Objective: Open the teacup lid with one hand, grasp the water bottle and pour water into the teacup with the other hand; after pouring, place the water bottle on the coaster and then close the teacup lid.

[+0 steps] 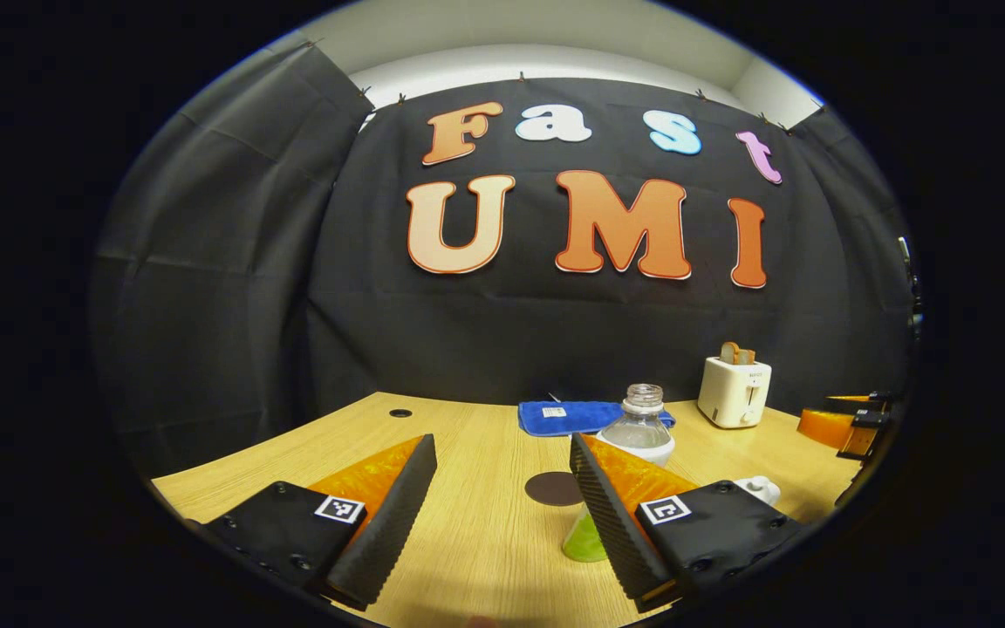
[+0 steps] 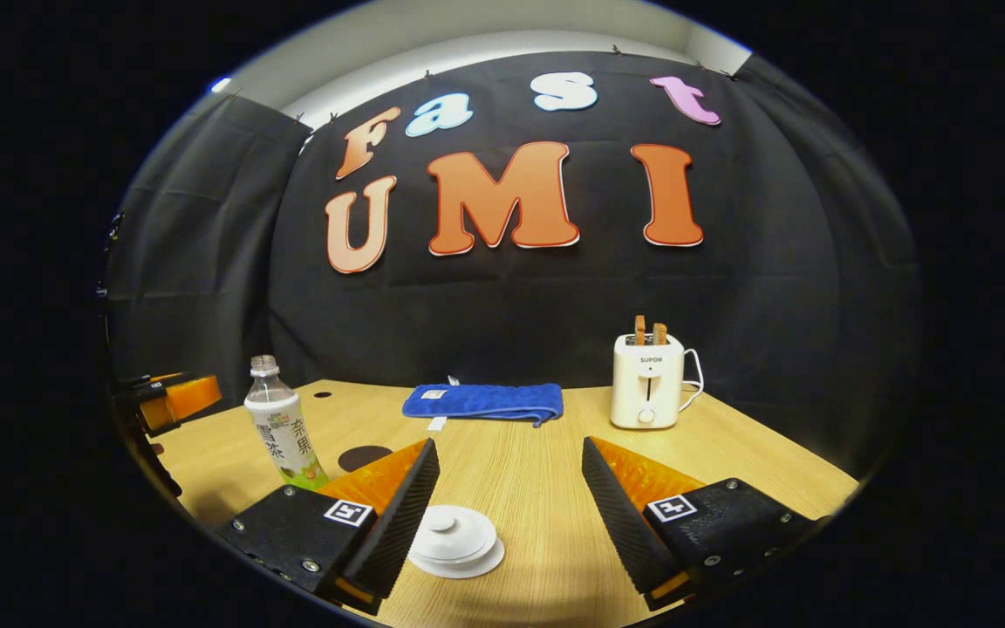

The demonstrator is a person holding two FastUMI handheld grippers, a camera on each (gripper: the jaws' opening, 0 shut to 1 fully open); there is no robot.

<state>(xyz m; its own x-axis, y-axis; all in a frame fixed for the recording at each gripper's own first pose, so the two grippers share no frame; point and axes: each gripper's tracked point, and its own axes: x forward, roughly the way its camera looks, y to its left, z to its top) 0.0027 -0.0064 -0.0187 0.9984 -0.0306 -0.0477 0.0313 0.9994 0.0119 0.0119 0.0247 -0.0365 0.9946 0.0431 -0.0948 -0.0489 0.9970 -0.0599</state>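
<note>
In the left gripper view, the clear, uncapped water bottle (image 1: 639, 427) stands just behind my right finger, its green base showing below. My left gripper (image 1: 502, 445) is open and holds nothing. A dark round coaster (image 1: 555, 488) lies on the table just left of the bottle. Part of the white teacup (image 1: 760, 488) peeks over the finger's mount. In the right gripper view, the lidded white teacup (image 2: 454, 536) sits low between the fingers of my open right gripper (image 2: 509, 447), close to the left finger. The bottle (image 2: 280, 427) and coaster (image 2: 363, 456) stand farther left.
A folded blue cloth (image 1: 572, 417) (image 2: 485, 403) lies at the back of the wooden table (image 1: 468, 532). A white toaster (image 1: 734, 391) (image 2: 646, 379) with toast in it stands to the cloth's right. Each view catches the other gripper at its edge (image 1: 843, 423) (image 2: 171, 397).
</note>
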